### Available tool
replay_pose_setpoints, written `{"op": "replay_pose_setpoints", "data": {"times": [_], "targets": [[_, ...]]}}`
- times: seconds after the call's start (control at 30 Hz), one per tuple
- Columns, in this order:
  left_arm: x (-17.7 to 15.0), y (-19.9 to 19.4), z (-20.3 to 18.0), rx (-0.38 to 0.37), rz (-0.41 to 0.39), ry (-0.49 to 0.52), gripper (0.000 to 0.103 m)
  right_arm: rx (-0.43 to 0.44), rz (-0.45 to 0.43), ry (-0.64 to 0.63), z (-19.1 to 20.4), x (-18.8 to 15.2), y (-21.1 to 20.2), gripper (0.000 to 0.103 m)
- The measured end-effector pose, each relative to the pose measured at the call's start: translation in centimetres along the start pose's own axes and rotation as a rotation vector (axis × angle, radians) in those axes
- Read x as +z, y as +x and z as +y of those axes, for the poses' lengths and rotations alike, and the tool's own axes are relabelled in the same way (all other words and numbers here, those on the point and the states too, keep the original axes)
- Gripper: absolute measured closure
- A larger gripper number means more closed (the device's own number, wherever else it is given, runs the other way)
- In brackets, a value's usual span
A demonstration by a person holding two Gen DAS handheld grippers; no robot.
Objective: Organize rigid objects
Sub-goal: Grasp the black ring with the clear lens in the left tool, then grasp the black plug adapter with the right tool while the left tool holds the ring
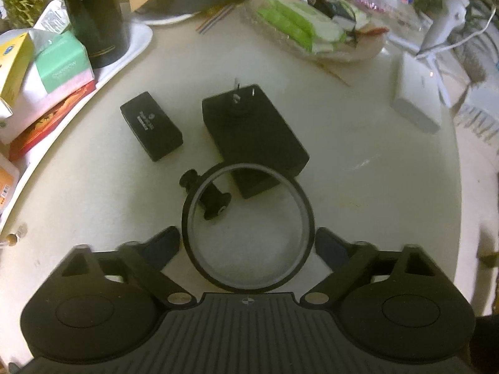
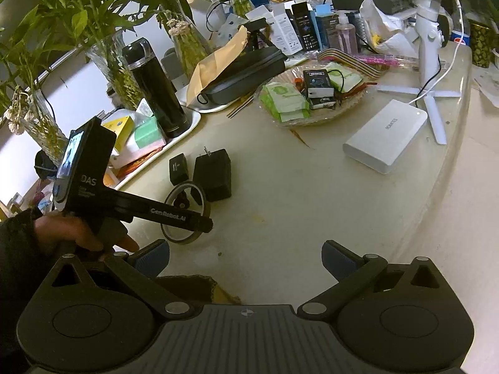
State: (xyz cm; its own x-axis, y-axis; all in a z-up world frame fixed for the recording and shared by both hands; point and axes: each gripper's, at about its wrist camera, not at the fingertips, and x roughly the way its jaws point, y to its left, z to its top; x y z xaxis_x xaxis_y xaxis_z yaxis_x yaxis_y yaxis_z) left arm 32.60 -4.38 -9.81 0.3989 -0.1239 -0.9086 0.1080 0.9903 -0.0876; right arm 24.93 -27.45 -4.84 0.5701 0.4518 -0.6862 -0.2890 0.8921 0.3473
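Left wrist view: the left gripper (image 1: 248, 243) is hovering low over the desk (image 1: 358, 162) with its jaws spread wide on either side of a black ring (image 1: 302, 205), which is lying in the lower centre of the frame. The fingertips (image 1: 168, 238) are sitting just beside the ring's outer wall; contact cannot be confirmed. A small black knob (image 1: 215, 199) is lying partly inside the ring, and a black power adapter (image 1: 252, 131) and a small black box (image 1: 151, 124) are lying just above it, mid-frame.

Right wrist view: the right gripper (image 2: 246, 257) is hanging over bare desk at lower centre, jaws wide and holding nothing.

Judged step: grasping the ring. A good grasp is calling for closing evenly across the ring's widest span, keeping the fingertips low on the wall, so that it is not squirting forward into the adapter. The knob is likely being dragged along unless the ring is lifted straight up.
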Motion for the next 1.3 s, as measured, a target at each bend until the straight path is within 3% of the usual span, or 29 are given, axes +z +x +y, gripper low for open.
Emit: {"op": "replay_pose_setpoints", "data": {"times": [0.1, 0.57, 0.8, 1.0, 1.3], "targets": [[0.0, -0.7, 0.4, -0.009, -0.03, -0.03, 0.016, -0.005, -0.003, -0.008, 0.0, 0.0, 0.0, 0.0], [-2.8, -7.3, 1.3, -0.015, -0.192, 0.011, 0.016, -0.023, -0.027, -0.072, 1.4, 0.0, 0.2, 0.0], [-4.1, -10.4, 2.9, -0.03, -0.269, -0.032, 0.016, -0.016, -0.026, -0.102, 2.0, 0.4, 0.4, 0.0], [-5.0, -12.9, 3.3, -0.056, -0.336, 0.001, 0.016, -0.036, -0.033, -0.176, 3.4, 1.7, 0.4, 0.0], [-7.1, -15.7, 3.6, -0.021, -0.413, 0.009, 0.016, -0.042, -0.045, -0.239, 5.3, 4.2, 0.4, 0.0]]}}
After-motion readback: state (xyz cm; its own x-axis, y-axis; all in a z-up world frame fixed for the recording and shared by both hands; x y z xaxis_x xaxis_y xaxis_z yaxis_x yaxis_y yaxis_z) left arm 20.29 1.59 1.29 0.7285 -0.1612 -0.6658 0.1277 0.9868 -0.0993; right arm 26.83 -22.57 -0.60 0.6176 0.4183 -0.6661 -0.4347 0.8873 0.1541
